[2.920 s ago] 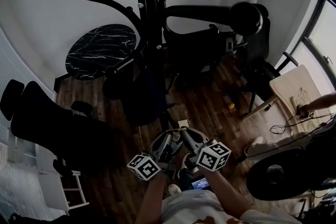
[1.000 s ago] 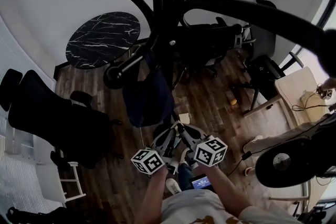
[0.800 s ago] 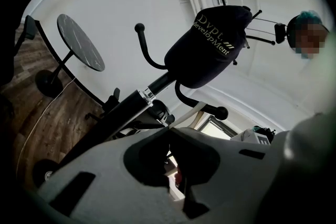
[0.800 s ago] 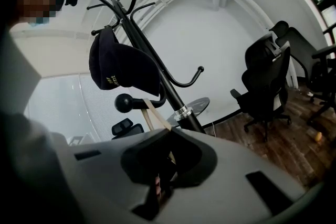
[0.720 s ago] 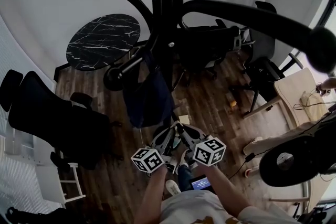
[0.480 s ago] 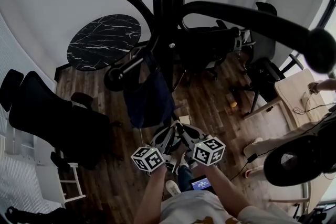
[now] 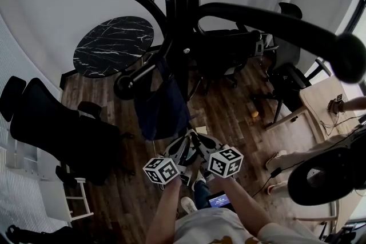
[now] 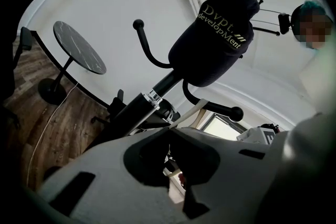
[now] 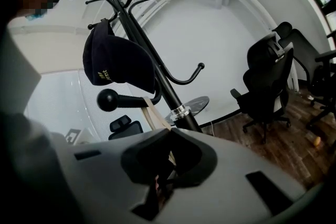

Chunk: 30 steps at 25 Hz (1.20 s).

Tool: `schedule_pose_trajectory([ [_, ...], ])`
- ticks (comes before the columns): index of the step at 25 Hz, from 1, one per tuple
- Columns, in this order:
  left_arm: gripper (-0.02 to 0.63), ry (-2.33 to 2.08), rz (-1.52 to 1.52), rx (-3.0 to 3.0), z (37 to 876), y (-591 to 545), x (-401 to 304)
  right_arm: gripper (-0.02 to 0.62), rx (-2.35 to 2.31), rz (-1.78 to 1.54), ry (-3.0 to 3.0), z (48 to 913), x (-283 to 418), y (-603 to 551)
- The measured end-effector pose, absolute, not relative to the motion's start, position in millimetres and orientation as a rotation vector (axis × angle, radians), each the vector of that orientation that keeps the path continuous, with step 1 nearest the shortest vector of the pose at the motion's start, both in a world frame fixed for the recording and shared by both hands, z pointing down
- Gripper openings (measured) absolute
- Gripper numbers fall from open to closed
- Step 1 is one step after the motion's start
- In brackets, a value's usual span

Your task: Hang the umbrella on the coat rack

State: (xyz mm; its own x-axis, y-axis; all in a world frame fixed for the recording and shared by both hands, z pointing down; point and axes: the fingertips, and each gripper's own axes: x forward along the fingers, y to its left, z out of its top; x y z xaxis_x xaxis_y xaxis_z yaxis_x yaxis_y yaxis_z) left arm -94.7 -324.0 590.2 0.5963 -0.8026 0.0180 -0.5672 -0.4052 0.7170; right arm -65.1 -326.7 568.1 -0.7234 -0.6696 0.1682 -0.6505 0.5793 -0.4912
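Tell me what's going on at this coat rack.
A person stands at the black coat rack with a gripper in each hand, the two held close together low beside its pole. The left gripper and the right gripper each have their jaws together on a beige strap, which runs up to a ball-ended hook arm. A dark cap hangs on a higher hook. The umbrella itself cannot be made out.

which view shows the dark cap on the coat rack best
The left gripper view: the dark navy fabric cap fills the upper middle, its pale lettering facing the camera. The right gripper view shows it side-on and smaller. The head view gives only a dark blue shape, probably it.
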Motion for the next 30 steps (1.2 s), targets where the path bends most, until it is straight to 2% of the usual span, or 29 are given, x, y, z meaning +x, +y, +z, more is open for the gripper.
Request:
schedule_pose_trajectory([
  [30,0.023,-1.117,-0.302,2.199,597.7,-330.8,-96.3,0.012,-1.252,-0.779,2.842,575.5,-73.1,-332.2],
])
